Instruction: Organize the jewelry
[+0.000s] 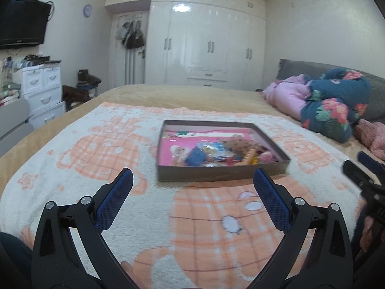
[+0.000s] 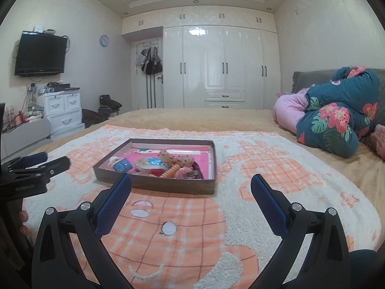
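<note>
A shallow grey-brown box (image 1: pixel 216 174) with a pink lining lies on the blanket on the bed; it also shows in the right wrist view (image 2: pixel 154 185). It holds a pile of small colourful hair accessories and jewelry (image 2: pixel 166 166), among them an orange coil (image 2: pixel 170 171) and a blue piece (image 2: pixel 122 165). My left gripper (image 1: pixel 192 180) is open and empty, just short of the box's near wall. My right gripper (image 2: pixel 191 186) is open and empty, near the box's front right corner. Each gripper shows at the edge of the other's view.
The white and orange plaid blanket (image 2: pixel 192 228) covers the near part of the bed. A folded floral quilt and pink bedding (image 2: pixel 336 118) lie at the right. A wardrobe (image 2: pixel 223 67), a TV (image 2: pixel 39 54) and white drawers (image 2: pixel 62 110) stand beyond the bed.
</note>
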Demonstrator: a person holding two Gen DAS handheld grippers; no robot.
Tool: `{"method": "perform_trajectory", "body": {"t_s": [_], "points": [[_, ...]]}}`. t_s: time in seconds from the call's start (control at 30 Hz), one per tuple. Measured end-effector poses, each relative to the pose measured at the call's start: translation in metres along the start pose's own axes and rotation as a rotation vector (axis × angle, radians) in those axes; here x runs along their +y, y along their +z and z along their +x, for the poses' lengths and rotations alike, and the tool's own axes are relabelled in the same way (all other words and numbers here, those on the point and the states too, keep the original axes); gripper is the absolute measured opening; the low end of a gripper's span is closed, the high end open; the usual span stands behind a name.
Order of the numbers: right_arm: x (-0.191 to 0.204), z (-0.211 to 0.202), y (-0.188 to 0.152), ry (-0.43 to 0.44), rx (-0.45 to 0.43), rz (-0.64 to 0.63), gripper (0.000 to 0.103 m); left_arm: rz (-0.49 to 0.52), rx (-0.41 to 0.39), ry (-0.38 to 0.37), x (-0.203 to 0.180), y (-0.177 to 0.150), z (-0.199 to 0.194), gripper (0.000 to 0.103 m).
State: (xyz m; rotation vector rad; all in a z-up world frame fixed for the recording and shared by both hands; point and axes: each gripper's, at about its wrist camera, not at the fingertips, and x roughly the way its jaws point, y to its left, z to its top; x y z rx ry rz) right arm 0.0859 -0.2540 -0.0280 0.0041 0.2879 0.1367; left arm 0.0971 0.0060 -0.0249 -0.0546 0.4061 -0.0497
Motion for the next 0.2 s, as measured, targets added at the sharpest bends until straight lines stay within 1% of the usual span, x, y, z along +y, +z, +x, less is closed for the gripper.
{"method": "perform_trajectory", "body": {"t_s": [0.03,0.1,0.17,0.2], "points": [[-0.006,0.004,0.001,-0.013,0.009,0.017,0.097,-0.024,0.018,0.013,0.007,0.002,0.005,0.092],[-0.024,0.021,0.008,-0.089,0.033,0.051,0.097,-0.081,0.061,0.061,0.027,0.008,0.019,0.092],[-0.051,0.049,0.02,-0.178,0.084,0.111,0.097,-0.123,0.095,0.167,0.051,0.016,0.036,0.092],[-0.065,0.063,0.025,-0.215,0.115,0.143,0.097,-0.149,0.114,0.248,0.068,0.022,0.048,0.092]]}}
